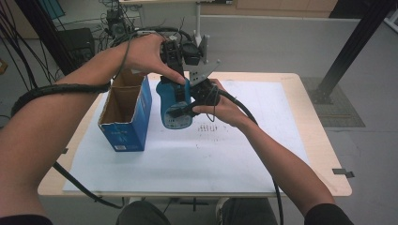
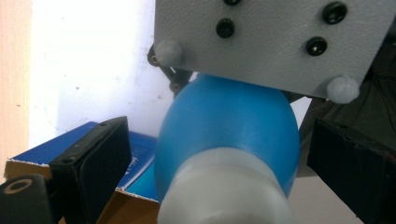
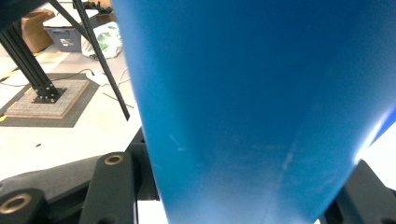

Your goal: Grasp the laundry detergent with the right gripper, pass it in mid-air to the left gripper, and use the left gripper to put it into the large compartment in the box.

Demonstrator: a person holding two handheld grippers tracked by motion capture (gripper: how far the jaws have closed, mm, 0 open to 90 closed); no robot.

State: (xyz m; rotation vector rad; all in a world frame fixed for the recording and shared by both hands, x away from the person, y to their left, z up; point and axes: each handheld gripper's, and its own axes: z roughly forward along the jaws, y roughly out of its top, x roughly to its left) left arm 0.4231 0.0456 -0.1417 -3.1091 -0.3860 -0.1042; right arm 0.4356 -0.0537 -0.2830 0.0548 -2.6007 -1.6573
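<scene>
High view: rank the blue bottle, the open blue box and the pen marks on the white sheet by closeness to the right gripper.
1. Blue bottle, gripped by the right gripper.
2. Pen marks, just below the gripper, toward the person.
3. Open blue box, left of the bottle.

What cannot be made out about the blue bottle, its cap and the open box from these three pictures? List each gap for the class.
- Blue bottle label: high view, too small to read, partly behind the right gripper.
- White cap: left gripper view, cut off by the bottom edge, blurred.
- Blue box contents: high view, hidden by its own walls.
- Left gripper contact with the cap: unclear.
</scene>
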